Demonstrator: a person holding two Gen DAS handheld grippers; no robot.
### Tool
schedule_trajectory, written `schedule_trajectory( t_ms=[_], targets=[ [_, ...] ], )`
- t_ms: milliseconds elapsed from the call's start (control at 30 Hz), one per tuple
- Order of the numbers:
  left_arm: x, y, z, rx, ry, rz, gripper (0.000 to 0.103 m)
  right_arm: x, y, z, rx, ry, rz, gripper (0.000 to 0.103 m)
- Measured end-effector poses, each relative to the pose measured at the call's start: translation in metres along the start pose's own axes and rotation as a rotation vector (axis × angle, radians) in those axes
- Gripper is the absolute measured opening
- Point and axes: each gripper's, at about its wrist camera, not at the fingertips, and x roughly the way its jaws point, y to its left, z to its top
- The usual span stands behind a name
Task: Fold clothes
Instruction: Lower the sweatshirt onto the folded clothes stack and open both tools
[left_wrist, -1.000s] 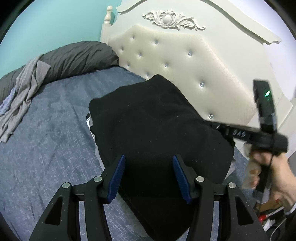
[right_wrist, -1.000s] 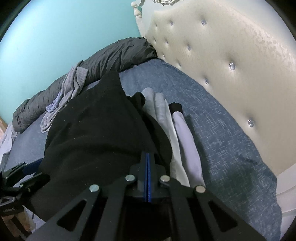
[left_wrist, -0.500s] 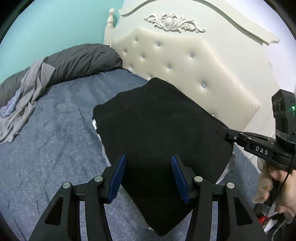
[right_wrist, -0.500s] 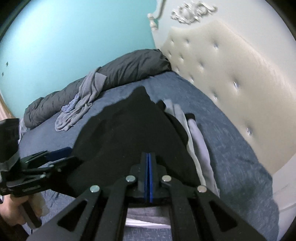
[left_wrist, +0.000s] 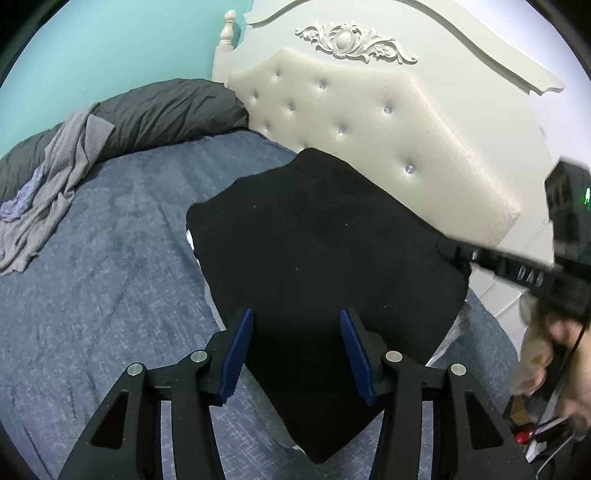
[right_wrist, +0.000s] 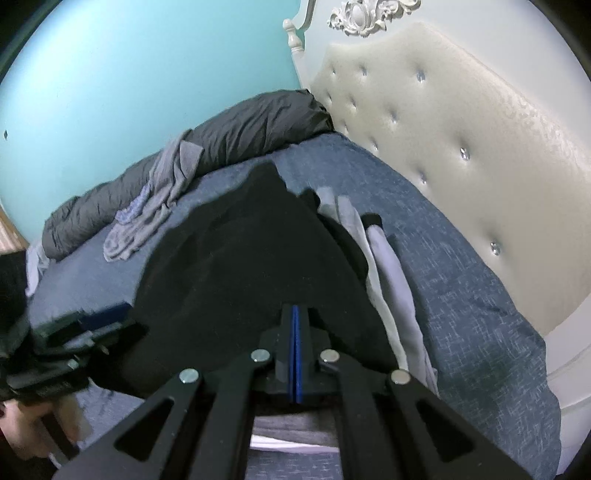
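Two black two-finger grippers with blue pads are at work over one bed. One folded black fleece garment (left_wrist: 325, 258) lies on top of a small pile of folded clothes near the headboard edge of the blue-grey bedspread (left_wrist: 110, 295). Under it, in the right wrist view, at least two pale folded pieces (right_wrist: 388, 266) show as long strips along its side, and a grey and a white layer peep out at the near end.

The black garment looks matte and soft, with no print that I can see, its outline roughly a flat slab with blunt corners, one corner overhanging the pile toward the left gripper (left_wrist: 295, 350). That gripper's jaws stand partly apart, hovering over the near corner, the pads not pressing on the cloth. The right gripper (right_wrist: 294, 332) has its jaws fully together at the garment's edge; whether cloth is pinched between the pads I cannot tell.

One dark grey rolled duvet (left_wrist: 159, 110) lies along the far edge of the bed, with one crumpled light grey garment (left_wrist: 48, 184) draped over it. One cream tufted headboard (left_wrist: 369, 122) stands behind.
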Motion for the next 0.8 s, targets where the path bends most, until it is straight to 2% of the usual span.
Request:
schedule_trajectory(
  t_ms=[100, 200, 300, 400, 500, 600, 700, 800],
  targets=[
    [0.001, -0.001, 0.002, 0.007, 0.006, 0.0, 0.053, -0.002, 0.008, 0.02, -0.003, -0.011, 0.029, 0.0],
    [0.001, -0.001, 0.002, 0.004, 0.009, 0.002, 0.053, 0.008, 0.02, 0.049, -0.004, 0.018, 0.062, 0.0],
    [0.0, -0.001, 0.002, 0.003, 0.013, 0.005, 0.053, 0.028, 0.034, 0.076, -0.029, 0.071, 0.051, 0.0],
    [0.0, 0.001, 0.002, 0.002, 0.019, 0.002, 0.053, 0.053, 0.038, 0.095, -0.037, 0.129, -0.004, 0.0],
    [0.0, 0.003, 0.001, 0.005, 0.017, -0.001, 0.053, 0.079, 0.037, 0.098, -0.04, 0.189, -0.045, 0.0],
    [0.0, 0.006, 0.0, -0.007, 0.013, -0.015, 0.053, 0.104, 0.032, 0.087, -0.073, 0.261, -0.111, 0.0],
    [0.001, 0.005, 0.001, -0.008, 0.014, -0.021, 0.053, 0.113, 0.024, 0.079, -0.065, 0.283, -0.145, 0.0],
    [-0.005, 0.005, 0.003, -0.006, 0.008, -0.01, 0.053, 0.103, 0.022, 0.082, -0.058, 0.246, -0.152, 0.0]
  ],
)
